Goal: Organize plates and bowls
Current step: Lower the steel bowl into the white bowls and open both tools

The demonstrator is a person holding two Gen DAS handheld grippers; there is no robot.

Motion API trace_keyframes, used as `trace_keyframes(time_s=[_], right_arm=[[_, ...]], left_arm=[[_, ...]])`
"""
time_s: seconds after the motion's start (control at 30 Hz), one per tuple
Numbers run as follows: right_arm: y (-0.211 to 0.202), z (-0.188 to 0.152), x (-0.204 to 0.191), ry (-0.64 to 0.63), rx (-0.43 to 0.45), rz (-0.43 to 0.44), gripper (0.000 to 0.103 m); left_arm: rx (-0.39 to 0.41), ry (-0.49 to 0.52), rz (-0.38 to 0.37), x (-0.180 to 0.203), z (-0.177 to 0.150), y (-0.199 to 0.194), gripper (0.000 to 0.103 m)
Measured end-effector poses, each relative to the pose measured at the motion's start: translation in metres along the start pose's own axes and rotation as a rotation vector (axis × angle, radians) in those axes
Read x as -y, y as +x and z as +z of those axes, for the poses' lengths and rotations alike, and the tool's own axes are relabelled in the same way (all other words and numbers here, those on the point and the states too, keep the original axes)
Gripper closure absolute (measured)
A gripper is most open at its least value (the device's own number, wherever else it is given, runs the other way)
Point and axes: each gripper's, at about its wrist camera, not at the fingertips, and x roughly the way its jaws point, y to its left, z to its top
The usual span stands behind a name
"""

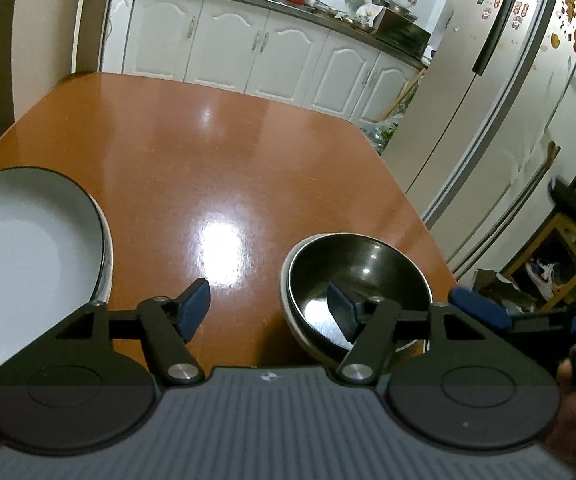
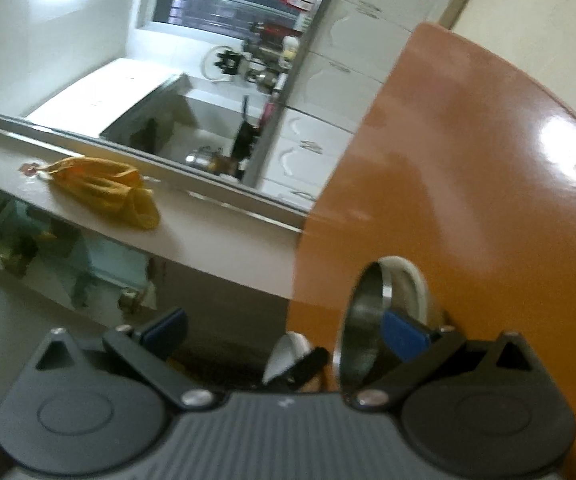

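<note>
**Left Gripper Open at Nested Bowls; Right Gripper Open Beside Them**

The left gripper (image 1: 270, 310) is positioned low over the orange table (image 1: 216, 152), angled downward. Its jaws stand spread. One blue pad (image 1: 195, 309) is over bare table surface; the other pad (image 1: 341, 307) sits inside the metal bowl (image 1: 357, 280), above the bowl's inner wall. Whether that pad touches the metal cannot be determined. Nothing is pinched between the fingers.

The metal bowl is nested inside a white bowl (image 1: 288, 304), of which only the rim is visible around its left side. The stack rests near the right-hand edge of the table, close to the camera. A white plate with a dark rim (image 1: 28, 264) lies on the table at the left, well apart from the bowls and partly cut off by the picture edge.

The right gripper (image 2: 284, 334) is rolled onto its side, so the table appears as a vertical surface in the right wrist view. Its jaws are spread wide. One blue pad (image 2: 401, 336) lies just beside the rim of the stacked bowls; contact cannot be confirmed. The other pad (image 2: 166, 330) is off the table edge, with nothing against it.

White cabinets (image 1: 224, 48) and a refrigerator (image 1: 487, 100) stand beyond the table
</note>
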Motion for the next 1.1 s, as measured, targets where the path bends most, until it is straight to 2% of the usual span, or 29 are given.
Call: trace_keyframes(time_s=[0.07, 0.23, 0.63, 0.87, 1.1], right_arm=[[0.005, 0.000, -0.005, -0.013, -0.010, 0.024, 0.000], [0.014, -0.001, 0.007, 0.004, -0.034, -0.021, 0.000], [0.017, 0.000, 0.012, 0.002, -0.046, -0.022, 0.000], [0.010, -0.003, -0.010, -0.070, -0.043, -0.039, 0.000], [0.004, -0.015, -0.040, -0.245, -0.016, -0.206, 0.000]], left_arm=[[0.005, 0.003, 0.005, -0.002, -0.002, -0.004, 0.023], [0.006, 0.012, 0.016, 0.000, -0.005, -0.007, 0.018], [-0.003, 0.019, 0.050, -0.006, -0.010, -0.011, 0.005], [-0.014, 0.029, 0.084, -0.007, -0.011, -0.015, 0.003], [-0.006, 0.055, 0.137, -0.007, -0.013, -0.022, 0.000]])
